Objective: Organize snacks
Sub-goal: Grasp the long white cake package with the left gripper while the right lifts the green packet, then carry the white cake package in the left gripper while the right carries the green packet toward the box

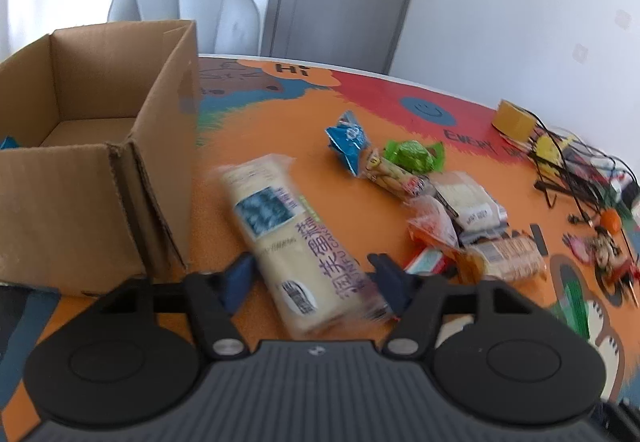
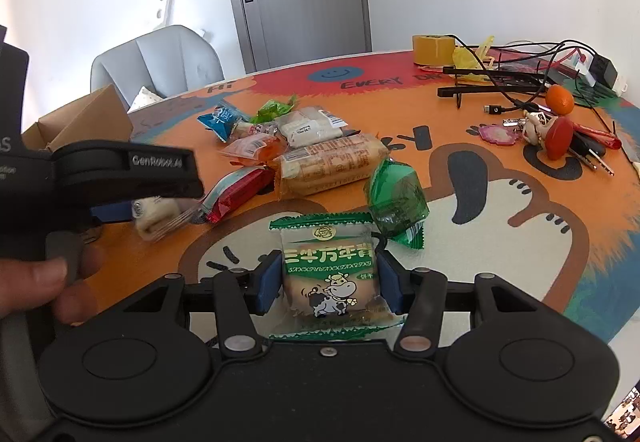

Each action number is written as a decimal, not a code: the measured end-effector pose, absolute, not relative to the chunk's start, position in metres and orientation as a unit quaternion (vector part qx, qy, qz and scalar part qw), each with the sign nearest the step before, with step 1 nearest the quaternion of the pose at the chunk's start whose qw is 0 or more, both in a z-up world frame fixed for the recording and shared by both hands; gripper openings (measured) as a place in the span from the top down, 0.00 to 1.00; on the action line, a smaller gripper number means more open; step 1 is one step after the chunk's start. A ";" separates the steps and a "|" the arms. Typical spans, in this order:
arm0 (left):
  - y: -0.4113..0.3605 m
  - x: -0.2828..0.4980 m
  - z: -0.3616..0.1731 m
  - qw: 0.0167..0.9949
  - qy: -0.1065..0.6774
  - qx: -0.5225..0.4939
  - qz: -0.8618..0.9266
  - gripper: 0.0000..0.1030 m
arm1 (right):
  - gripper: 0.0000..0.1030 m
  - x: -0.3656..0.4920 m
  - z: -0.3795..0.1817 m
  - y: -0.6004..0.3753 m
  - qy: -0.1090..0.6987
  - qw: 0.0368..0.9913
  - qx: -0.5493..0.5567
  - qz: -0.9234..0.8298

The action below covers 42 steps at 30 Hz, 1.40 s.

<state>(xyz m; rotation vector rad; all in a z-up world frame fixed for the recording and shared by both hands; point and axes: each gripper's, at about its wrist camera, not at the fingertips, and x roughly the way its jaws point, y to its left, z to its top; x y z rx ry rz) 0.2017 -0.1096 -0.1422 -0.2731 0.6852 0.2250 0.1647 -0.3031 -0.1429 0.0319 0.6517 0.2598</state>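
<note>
Beside the open cardboard box (image 1: 96, 145) near the tabletop's (image 1: 224, 201) left edge, the left gripper (image 1: 316, 278) clamps a long cream wafer packet (image 1: 296, 242), lifted and blurred. Toward the near edge, right of the snack pile (image 2: 304, 149), the right gripper (image 2: 330, 284) grips a green-and-white biscuit packet (image 2: 330, 274) showing a cartoon cow.

The left gripper (image 1: 316, 282) has its blue fingers (image 1: 240, 278) on both sides of a long pale snack pack (image 1: 292, 238). Left of the fingers stands a cardboard box (image 1: 100, 145). Beyond the right finger lie more snacks (image 1: 424, 197).
</note>
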 end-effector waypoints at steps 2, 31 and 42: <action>-0.109 0.199 -0.142 0.927 0.338 -0.123 0.104 0.53 | 0.49 0.165 -0.143 -0.301 0.321 0.939 0.011 0.123; -0.076 0.154 -0.115 0.934 0.337 -0.115 -0.004 0.81 | 0.52 0.151 -0.116 -0.267 0.308 0.938 0.028 0.158; -0.086 0.171 -0.133 0.930 0.356 -0.093 -0.003 0.44 | 0.52 0.158 -0.130 -0.275 0.325 0.933 0.035 0.147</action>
